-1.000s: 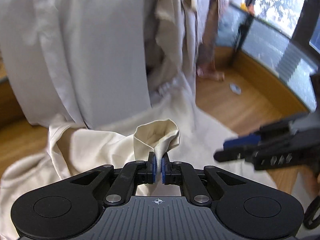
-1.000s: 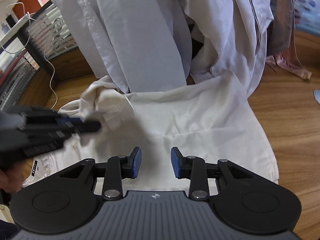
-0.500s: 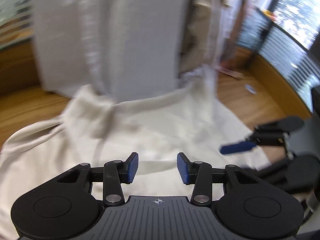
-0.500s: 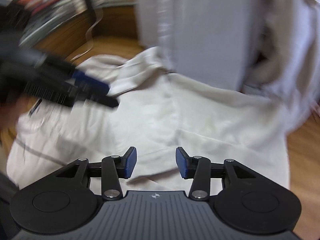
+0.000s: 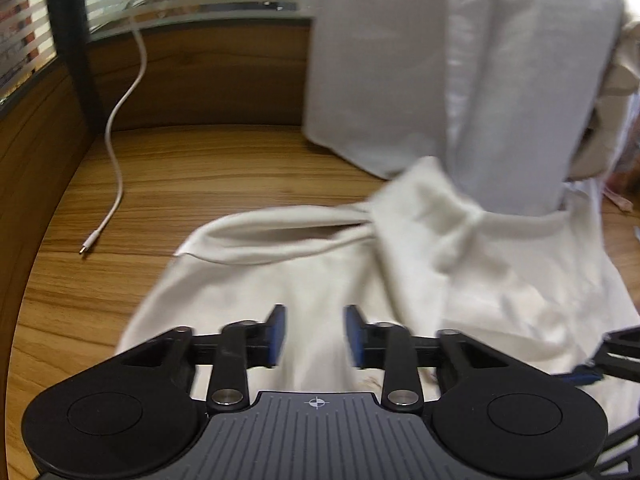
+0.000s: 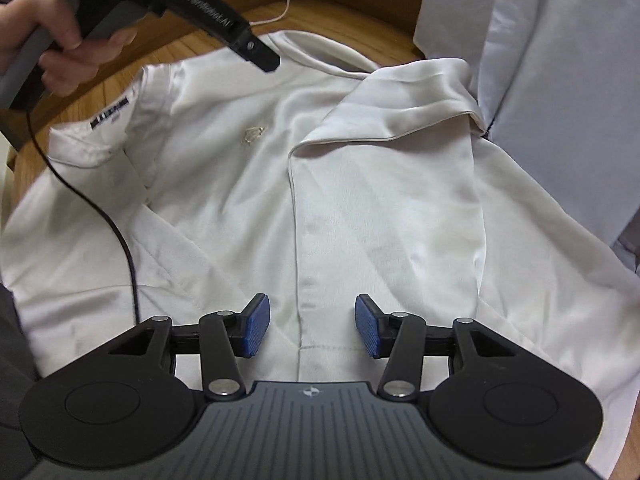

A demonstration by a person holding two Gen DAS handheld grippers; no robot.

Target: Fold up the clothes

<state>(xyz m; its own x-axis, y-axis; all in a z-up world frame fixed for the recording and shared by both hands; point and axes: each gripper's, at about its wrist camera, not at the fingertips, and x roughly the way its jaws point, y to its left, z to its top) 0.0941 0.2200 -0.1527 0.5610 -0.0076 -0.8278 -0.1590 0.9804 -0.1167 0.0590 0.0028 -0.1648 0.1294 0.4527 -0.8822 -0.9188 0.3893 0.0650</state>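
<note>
Shirt (image 6: 360, 208), cream, lies spread face-up on the wooden tabletop (image 5: 168, 184) right under both my grippers, its collar off to the left in the right wrist view and one sleeve (image 6: 404, 100) folded across the chest. My right gripper (image 6: 312, 326) hangs over the button placket, jaws apart and opening, no cloth between them. My left gripper (image 5: 316, 334) hovers above the shirt, jaws apart but closing, nothing caught in them either. I see a hand (image 6: 52, 40) holding that left gripper. Pale grey garment (image 5: 460, 72) hangs behind, white cable (image 5: 116, 148) trails across the wood
</note>
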